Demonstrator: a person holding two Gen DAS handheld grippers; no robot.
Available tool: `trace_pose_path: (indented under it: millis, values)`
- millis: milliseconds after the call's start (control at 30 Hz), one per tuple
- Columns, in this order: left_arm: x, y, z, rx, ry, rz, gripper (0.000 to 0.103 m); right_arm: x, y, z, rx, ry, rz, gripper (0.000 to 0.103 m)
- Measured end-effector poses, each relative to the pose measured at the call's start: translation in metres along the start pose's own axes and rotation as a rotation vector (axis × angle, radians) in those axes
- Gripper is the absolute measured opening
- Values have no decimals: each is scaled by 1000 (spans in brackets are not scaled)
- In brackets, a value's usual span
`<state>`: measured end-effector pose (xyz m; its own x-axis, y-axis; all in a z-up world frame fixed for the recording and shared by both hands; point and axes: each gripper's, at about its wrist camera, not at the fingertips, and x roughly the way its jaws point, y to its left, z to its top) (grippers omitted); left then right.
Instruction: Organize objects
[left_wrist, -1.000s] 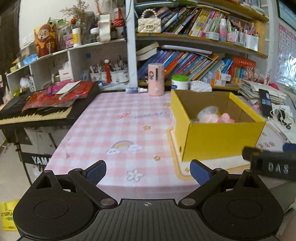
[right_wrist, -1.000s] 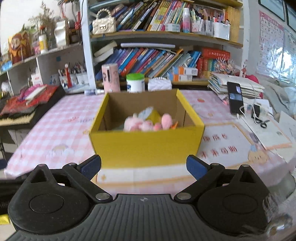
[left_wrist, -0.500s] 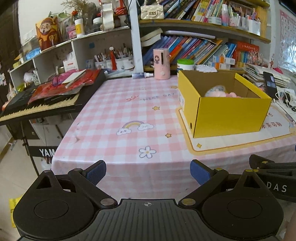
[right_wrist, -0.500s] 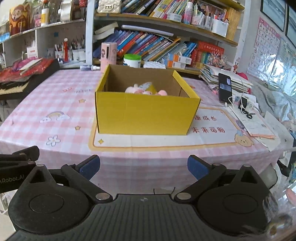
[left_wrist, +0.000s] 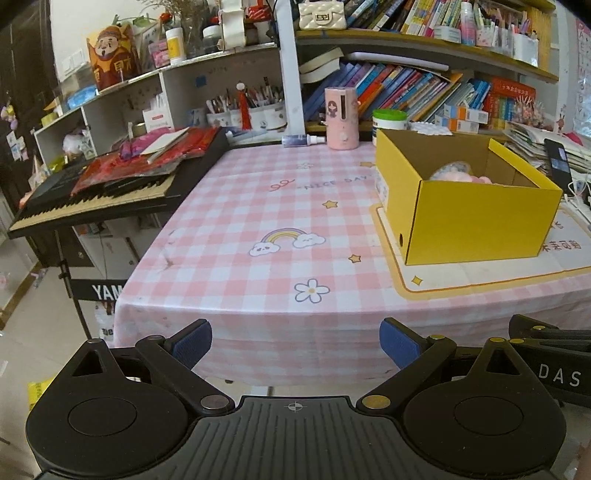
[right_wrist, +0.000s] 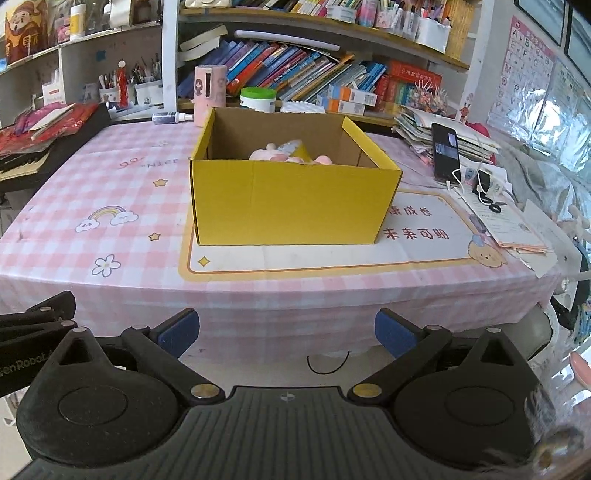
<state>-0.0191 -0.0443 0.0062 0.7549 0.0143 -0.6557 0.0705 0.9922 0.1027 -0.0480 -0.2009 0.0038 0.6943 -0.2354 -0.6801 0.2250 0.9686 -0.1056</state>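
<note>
I am holding the left hand-held gripper (left_wrist: 295, 341) released and empty, its blue pads (left_wrist: 192, 341) spread wide, hovering off the near edge of the surface (left_wrist: 236, 236). My right hand-held gripper (right_wrist: 286, 330) is likewise gaping with nothing between its pads (right_wrist: 393, 332), hanging in front of the same edge. Beyond it, the yellow box (right_wrist: 291, 201) is sitting on a cream mat (right_wrist: 332, 258) over the pink checked cloth, and pink soft toys (right_wrist: 284, 155) are lying inside it. A phone (right_wrist: 446, 153) is leaning to the box's right, and a keyboard (left_wrist: 99, 195) is standing to the left.
</note>
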Motion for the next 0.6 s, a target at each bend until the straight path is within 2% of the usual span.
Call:
trace_pose_path:
  millis: [433, 600]
  values:
    - [4, 1, 2, -12, 11, 53, 99, 4, 6, 1, -10, 6, -7, 103]
    - [5, 4, 3, -19, 19, 52, 99, 5, 10, 1, -24, 5, -9, 103]
